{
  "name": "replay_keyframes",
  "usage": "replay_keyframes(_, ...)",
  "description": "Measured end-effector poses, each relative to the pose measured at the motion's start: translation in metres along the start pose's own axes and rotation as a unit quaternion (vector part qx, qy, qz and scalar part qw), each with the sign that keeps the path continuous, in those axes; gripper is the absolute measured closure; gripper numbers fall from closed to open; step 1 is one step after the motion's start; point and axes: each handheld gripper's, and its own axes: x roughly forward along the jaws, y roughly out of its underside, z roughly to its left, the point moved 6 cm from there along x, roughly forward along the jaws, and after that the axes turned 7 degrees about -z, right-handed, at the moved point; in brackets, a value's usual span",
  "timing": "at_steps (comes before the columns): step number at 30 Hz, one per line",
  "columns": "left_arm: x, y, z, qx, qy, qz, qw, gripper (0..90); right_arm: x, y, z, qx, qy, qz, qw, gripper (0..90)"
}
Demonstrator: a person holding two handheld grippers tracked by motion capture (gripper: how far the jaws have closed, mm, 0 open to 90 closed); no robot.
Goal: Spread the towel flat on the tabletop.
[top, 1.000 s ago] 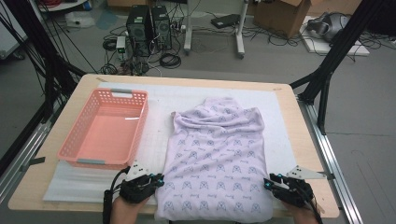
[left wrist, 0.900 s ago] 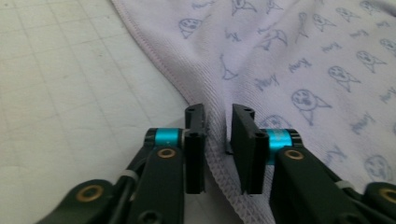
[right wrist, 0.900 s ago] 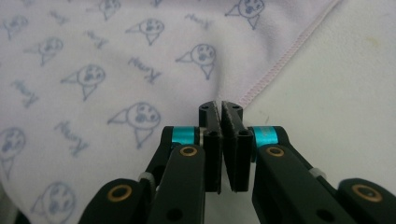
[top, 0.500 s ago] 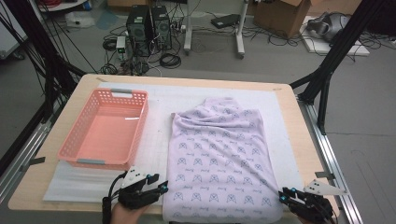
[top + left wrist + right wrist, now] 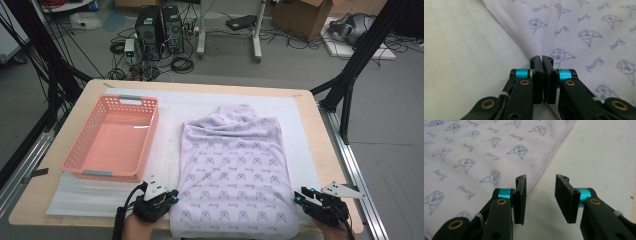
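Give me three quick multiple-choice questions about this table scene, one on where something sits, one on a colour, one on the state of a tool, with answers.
1. Where is the basket relative to the garment?
A. on top of it
B. to its left in the high view
C. to its right in the high view

2. What colour is the basket?
A. pink
B. blue
C. green

3. How do the left tool's jaws stand?
A. wide apart
B. gripping the basket
C. shut together at the garment's edge

Answers: B, the basket sits left of the cloth; A, its plastic is pink; C, the pads meet with no gap.
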Motion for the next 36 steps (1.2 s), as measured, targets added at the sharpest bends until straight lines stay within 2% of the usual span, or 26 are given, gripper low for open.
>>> replay_keyframes(4, -0.011, 0.010, -0.001, 0.001, 0.020, -0.007, 0.9998, 85.2, 0.008, -0.001, 0.014, -0.003, -0.022, 0.003, 0.9997, 59.2)
replay_keyframes(5, -0.010, 0.009, -0.001, -0.008, 0.023, -0.014, 0.9996, 80.7, 0.011, 0.000, 0.018, -0.009, -0.023, 0.009, 0.9996, 58.5)
replay_keyframes(6, -0.009, 0.008, 0.000, -0.014, 0.024, -0.018, 0.9995, 71.4, 0.016, 0.000, 0.021, -0.015, -0.023, 0.017, 0.9995, 58.5)
replay_keyframes(7, -0.007, 0.006, 0.001, -0.020, 0.025, -0.024, 0.9992, 65.9, 0.020, 0.001, 0.023, -0.018, -0.022, 0.020, 0.9994, 58.8)
replay_keyframes(8, -0.006, 0.004, 0.002, -0.026, 0.022, -0.032, 0.9989, 59.6, 0.022, 0.000, 0.025, -0.029, -0.013, 0.019, 0.9993, 64.0)
replay_keyframes(9, -0.004, 0.000, 0.003, -0.033, 0.020, -0.043, 0.9983, 54.5, 0.023, 0.000, 0.026, -0.036, -0.013, 0.023, 0.9990, 74.2)
replay_keyframes(10, -0.002, -0.003, 0.004, -0.035, 0.020, -0.050, 0.9980, 52.8, 0.022, 0.000, 0.029, -0.038, -0.027, 0.028, 0.9985, 87.4)
replay_keyframes(13, 0.005, -0.012, 0.007, -0.041, 0.010, -0.061, 0.9972, 47.9, 0.011, 0.003, 0.029, -0.056, -0.023, 0.048, 0.9970, 88.3)
replay_keyframes(18, 0.021, -0.020, 0.008, -0.048, 0.014, -0.056, 0.9972, 45.0, -0.031, 0.025, 0.018, -0.043, -0.016, 0.058, 0.9973, 88.2)
replay_keyframes(21, 0.032, -0.021, 0.002, -0.052, 0.025, -0.044, 0.9974, 44.7, -0.039, 0.030, 0.018, -0.027, -0.028, 0.050, 0.9980, 84.2)
replay_keyframes(22, 0.036, -0.020, -0.001, -0.049, 0.030, -0.035, 0.9978, 44.9, -0.038, 0.029, 0.017, -0.024, -0.028, 0.044, 0.9984, 76.6)
replay_keyframes(23, 0.041, -0.018, -0.006, -0.038, 0.029, -0.026, 0.9985, 46.3, -0.036, 0.027, 0.016, -0.020, -0.022, 0.038, 0.9988, 72.7)
replay_keyframes(24, 0.041, -0.019, -0.008, -0.020, 0.015, -0.028, 0.9993, 48.1, -0.034, 0.023, 0.015, -0.016, -0.019, 0.030, 0.9993, 69.2)
replay_keyframes(25, 0.041, -0.018, -0.011, 0.002, 0.007, -0.024, 0.9997, 59.4, -0.033, 0.020, 0.014, -0.014, -0.016, 0.025, 0.9995, 67.3)
replay_keyframes(26, 0.040, -0.017, -0.012, 0.009, 0.004, -0.022, 0.9997, 71.3, -0.031, 0.018, 0.012, -0.013, -0.011, 0.019, 0.9997, 67.0)
replay_keyframes(28, 0.036, -0.015, -0.012, 0.007, 0.008, -0.017, 0.9998, 86.0, -0.027, 0.012, 0.009, -0.009, -0.004, 0.008, 0.9999, 65.2)
replay_keyframes(31, 0.025, -0.010, -0.011, 0.010, 0.008, -0.011, 0.9999, 86.8, -0.019, 0.007, 0.004, -0.004, 0.002, 0.002, 1.0000, 64.7)
replay_keyframes(36, -0.003, 0.003, -0.002, 0.003, 0.012, -0.009, 0.9999, 86.8, 0.000, -0.001, 0.006, 0.001, -0.007, 0.002, 1.0000, 61.9)
